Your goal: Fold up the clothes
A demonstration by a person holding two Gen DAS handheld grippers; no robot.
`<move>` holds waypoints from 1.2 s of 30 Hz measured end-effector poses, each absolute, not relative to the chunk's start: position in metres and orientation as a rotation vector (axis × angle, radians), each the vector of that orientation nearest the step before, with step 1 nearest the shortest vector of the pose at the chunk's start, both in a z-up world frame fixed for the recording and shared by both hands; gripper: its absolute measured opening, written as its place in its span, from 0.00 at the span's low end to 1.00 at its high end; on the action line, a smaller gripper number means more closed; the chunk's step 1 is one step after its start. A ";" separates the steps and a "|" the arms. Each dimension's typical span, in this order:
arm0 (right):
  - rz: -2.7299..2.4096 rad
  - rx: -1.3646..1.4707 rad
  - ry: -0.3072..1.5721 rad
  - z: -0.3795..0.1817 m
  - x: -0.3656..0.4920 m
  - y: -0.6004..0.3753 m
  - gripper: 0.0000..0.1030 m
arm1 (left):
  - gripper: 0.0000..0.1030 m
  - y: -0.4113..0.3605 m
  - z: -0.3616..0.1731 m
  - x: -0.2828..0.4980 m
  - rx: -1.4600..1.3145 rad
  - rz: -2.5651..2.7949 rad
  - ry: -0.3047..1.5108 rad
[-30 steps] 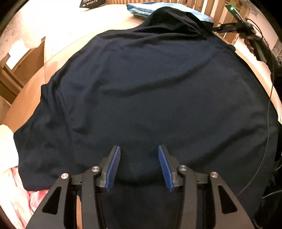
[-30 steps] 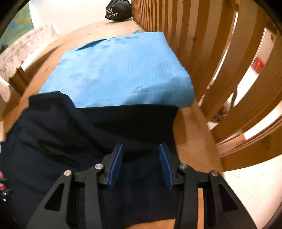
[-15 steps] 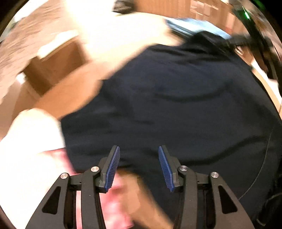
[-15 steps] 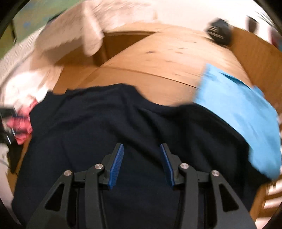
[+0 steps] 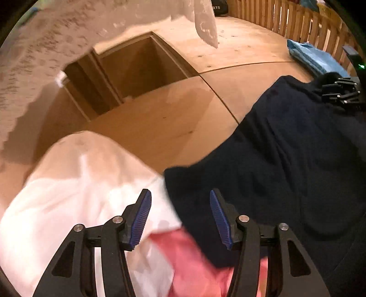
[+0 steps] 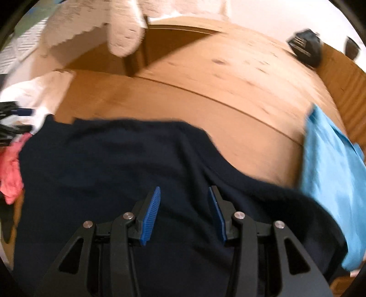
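A dark navy garment (image 5: 286,155) lies spread on the wooden table (image 5: 160,128). My left gripper (image 5: 180,219) is open over its left corner, where the navy cloth meets a white cloth (image 5: 75,182) and a pink cloth (image 5: 189,262). Nothing sits between its blue pads (image 5: 143,219). In the right wrist view the navy garment (image 6: 114,173) fills the lower frame, and my right gripper (image 6: 184,214) stands open just above it, near a raised fold. The other gripper's black body (image 5: 340,91) shows at the garment's far right edge.
A folded light blue garment (image 6: 331,182) lies at the right, partly over the navy one. A black bag (image 6: 305,49) sits at the table's far end. A white lace cloth (image 5: 203,20) hangs over a square opening (image 5: 128,73). Wooden slats (image 5: 286,20) border the right side.
Both grippers have swung left. The left one went from the garment's middle to its left corner by the white and pink cloths. The right one turned away from the slats toward the table.
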State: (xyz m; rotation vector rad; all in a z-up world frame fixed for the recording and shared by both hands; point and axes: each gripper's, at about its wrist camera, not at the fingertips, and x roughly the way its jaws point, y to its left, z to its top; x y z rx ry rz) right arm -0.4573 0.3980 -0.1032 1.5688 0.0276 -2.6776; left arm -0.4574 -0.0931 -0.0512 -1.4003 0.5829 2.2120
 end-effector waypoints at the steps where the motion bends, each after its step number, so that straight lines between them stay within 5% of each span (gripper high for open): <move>1: -2.665 1.551 0.023 -0.101 -0.464 0.392 0.41 | 0.55 -0.092 -0.054 -0.460 -1.404 2.204 0.587; 5: -2.617 1.525 -0.008 -0.106 -0.491 0.376 0.41 | 0.50 -0.085 -0.067 -0.461 -1.417 2.161 0.624; 6: -2.605 1.528 -0.022 -0.110 -0.498 0.375 0.41 | 0.43 -0.083 -0.070 -0.461 -1.420 2.151 0.633; 8: -2.594 1.562 -0.030 -0.116 -0.510 0.371 0.41 | 0.04 -0.083 -0.073 -0.462 -1.425 2.151 0.630; 11: -2.643 1.612 0.056 -0.130 -0.523 0.370 0.42 | 0.03 -0.094 -0.065 -0.459 -1.407 2.212 0.550; 19: -2.734 1.614 0.082 -0.131 -0.538 0.388 0.46 | 0.11 -0.132 -0.051 -0.449 -1.419 2.359 0.480; 24: -2.813 1.665 0.255 -0.125 -0.540 0.385 0.46 | 0.44 -0.140 -0.042 -0.457 -1.417 2.372 0.409; 36: -2.499 1.374 0.191 -0.081 -0.528 0.270 0.48 | 0.53 -0.134 -0.038 -0.390 -1.428 2.197 0.655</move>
